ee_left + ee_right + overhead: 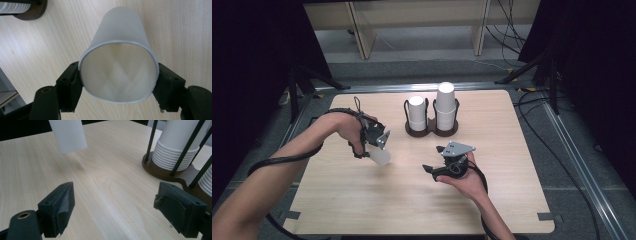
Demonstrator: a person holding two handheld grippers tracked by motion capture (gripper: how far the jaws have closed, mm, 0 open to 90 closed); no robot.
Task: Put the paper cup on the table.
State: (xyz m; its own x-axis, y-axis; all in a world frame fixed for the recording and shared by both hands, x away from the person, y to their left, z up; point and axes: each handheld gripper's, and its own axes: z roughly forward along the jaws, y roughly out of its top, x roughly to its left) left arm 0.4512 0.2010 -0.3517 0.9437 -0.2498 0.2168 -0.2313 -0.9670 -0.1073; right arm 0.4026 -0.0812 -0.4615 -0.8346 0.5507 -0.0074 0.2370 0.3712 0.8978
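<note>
Over the left half of the table (362,200), the left gripper (117,82) has its jaws clamped on the rim of a white paper cup (120,45), held mouth toward its camera and clear of the wood, while the right gripper (115,205) waits near the cup holder (432,131) with jaws apart and nothing between them. The cup looks light, thin-walled and easily crushed, its rim already squeezed oval, so a gentle hold just below the rim suits it best; whether a second cup nests inside it is hard to make out
</note>
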